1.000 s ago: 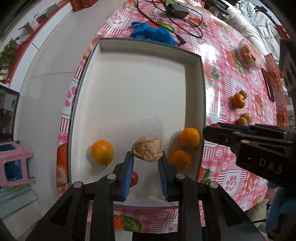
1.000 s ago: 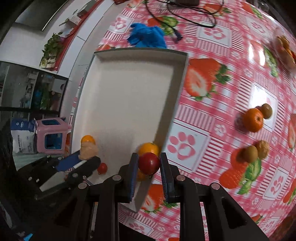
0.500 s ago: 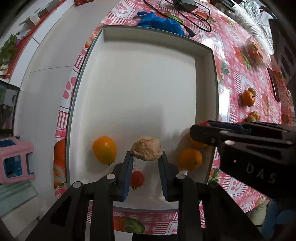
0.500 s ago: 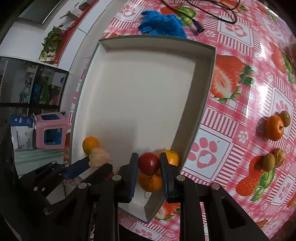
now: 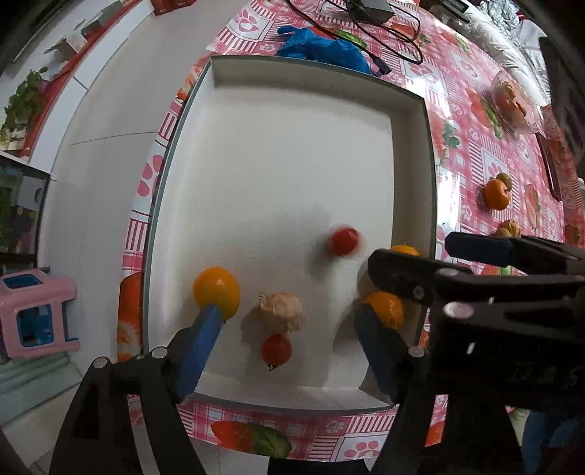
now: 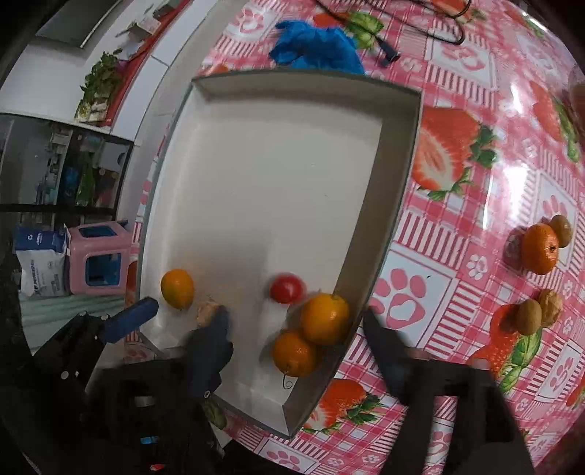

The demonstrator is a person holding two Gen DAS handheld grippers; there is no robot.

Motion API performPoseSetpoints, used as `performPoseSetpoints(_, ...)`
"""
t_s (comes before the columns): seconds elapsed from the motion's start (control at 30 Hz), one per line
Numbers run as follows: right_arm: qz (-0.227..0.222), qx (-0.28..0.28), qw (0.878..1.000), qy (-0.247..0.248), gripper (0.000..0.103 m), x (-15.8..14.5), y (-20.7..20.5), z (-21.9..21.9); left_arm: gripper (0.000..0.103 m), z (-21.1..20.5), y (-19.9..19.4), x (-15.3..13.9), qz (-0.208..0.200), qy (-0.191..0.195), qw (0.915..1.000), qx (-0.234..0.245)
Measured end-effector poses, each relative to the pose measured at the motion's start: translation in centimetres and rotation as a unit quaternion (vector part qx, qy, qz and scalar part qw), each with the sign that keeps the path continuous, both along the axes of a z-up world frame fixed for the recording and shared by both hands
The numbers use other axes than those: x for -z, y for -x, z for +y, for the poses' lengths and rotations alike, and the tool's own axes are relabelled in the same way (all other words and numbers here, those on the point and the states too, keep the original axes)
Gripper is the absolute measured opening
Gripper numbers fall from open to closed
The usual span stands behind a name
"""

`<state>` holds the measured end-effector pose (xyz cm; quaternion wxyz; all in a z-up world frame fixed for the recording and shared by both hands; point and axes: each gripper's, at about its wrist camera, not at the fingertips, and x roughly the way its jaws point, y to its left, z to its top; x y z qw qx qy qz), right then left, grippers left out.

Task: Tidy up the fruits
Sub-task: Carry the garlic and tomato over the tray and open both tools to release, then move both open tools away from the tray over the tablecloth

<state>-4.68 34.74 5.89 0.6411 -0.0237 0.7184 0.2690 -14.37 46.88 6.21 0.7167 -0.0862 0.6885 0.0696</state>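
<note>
A white tray [image 5: 292,153] lies on the pink tablecloth. In it are a yellow-orange fruit [image 5: 216,291], a beige crumpled fruit [image 5: 280,311], a small red tomato [image 5: 276,349], two oranges [image 6: 323,318] [image 6: 294,353] by the right wall, and a second red tomato [image 5: 343,241], blurred, loose on the tray floor. My left gripper [image 5: 289,336] is open and empty above the beige fruit. My right gripper [image 6: 296,350] is open and empty over the two oranges; it also shows in the left wrist view [image 5: 438,255].
On the cloth right of the tray [image 6: 278,175] lie an orange [image 6: 540,249] with a brown nut [image 6: 561,230], and two more nuts [image 6: 539,312]. A blue bag [image 6: 316,47] and black cables [image 5: 365,22] lie beyond the tray. A pink stool [image 5: 34,314] stands off the table's left.
Both grippers opened. The left one let go of the beige fruit, which now lies in the tray. The right one released its red tomato, which dropped into the tray.
</note>
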Motion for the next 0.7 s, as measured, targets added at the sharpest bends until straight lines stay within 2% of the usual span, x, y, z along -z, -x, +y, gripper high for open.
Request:
performPoseSetpoints(0.13,-0.004,0.006,1.0,-0.002,0.08,-0.5,-0.2,-0.7,0.079,-0.6,0.0,-0.4,-0.003,-0.001,1.0,0.004)
performPoseSetpoints(0.2,-0.007,0.012,1.0,0.0,0.099,-0.6,-0.3,-1.4,0.079,-1.3,-0.4,-0.6,-0.002,-0.002,1.0,0.009)
performPoseSetpoints(0.23,-0.012,0.018,1.0,0.001,0.103,-0.8,-0.3,-1.9,0.079,-1.6,-0.4,-0.7,-0.003,-0.002,0.9999,0.012)
performPoseSetpoints(0.7,-0.026,0.084,0.995,0.036,0.103,-1.6,-1.3,-10.8,0.079,-8.9,-2.5,-1.3,-0.004,-0.004,0.9981,0.061)
